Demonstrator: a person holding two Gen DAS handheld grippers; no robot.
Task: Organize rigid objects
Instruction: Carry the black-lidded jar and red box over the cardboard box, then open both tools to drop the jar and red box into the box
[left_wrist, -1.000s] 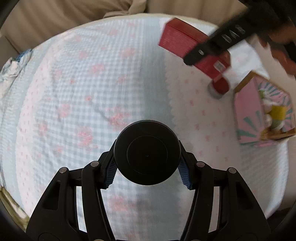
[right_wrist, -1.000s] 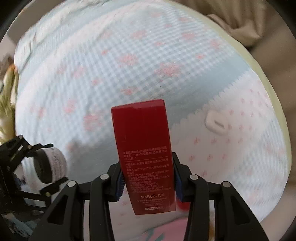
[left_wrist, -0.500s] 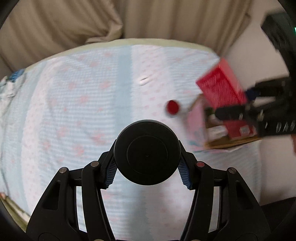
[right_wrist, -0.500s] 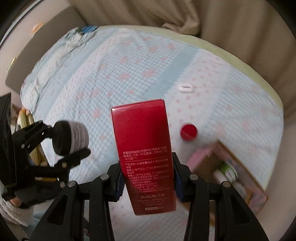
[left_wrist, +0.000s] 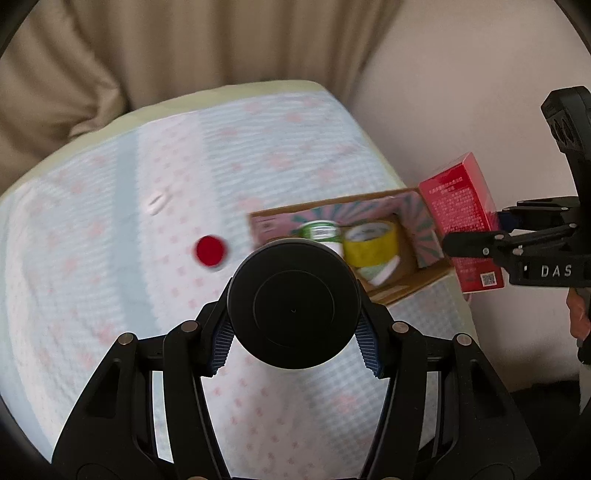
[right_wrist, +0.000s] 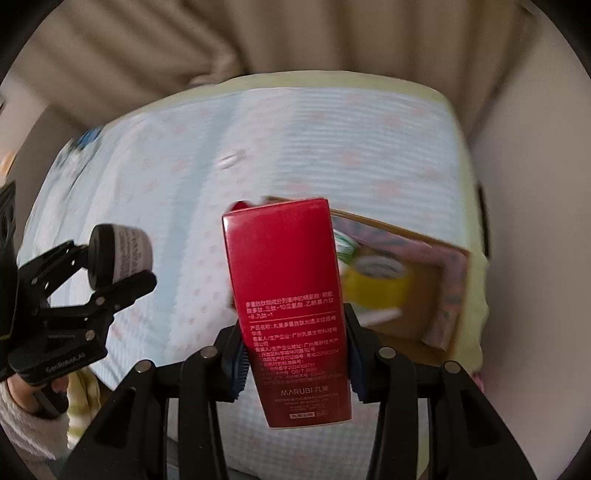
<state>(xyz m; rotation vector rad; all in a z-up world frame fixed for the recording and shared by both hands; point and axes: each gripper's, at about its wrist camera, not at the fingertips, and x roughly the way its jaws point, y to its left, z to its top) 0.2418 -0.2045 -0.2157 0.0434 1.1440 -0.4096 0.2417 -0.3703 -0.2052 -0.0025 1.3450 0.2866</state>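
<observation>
My left gripper (left_wrist: 293, 341) is shut on a black-lidded jar (left_wrist: 294, 302), held above the bed; the jar's white label shows in the right wrist view (right_wrist: 123, 256). My right gripper (right_wrist: 293, 356) is shut on a tall red box (right_wrist: 286, 295), which also shows in the left wrist view (left_wrist: 461, 218) beside the pink cardboard box (left_wrist: 421, 280). That open box (right_wrist: 447, 325) holds a yellow tape roll (left_wrist: 371, 240), a green-topped container (left_wrist: 319, 230) and a white item. A red round lid (left_wrist: 209, 250) lies on the bedsheet left of the box.
The bed has a blue-and-white sheet with pink flowers (left_wrist: 110, 229). A small white oval piece (left_wrist: 157, 202) lies on it further back. Beige curtains (left_wrist: 147, 48) hang behind and a wall (left_wrist: 461, 92) stands to the right of the bed edge.
Both grippers have swung toward the pink cardboard box at the bed's right edge, each keeping its object. The box interior has come into fuller view in both cameras.
</observation>
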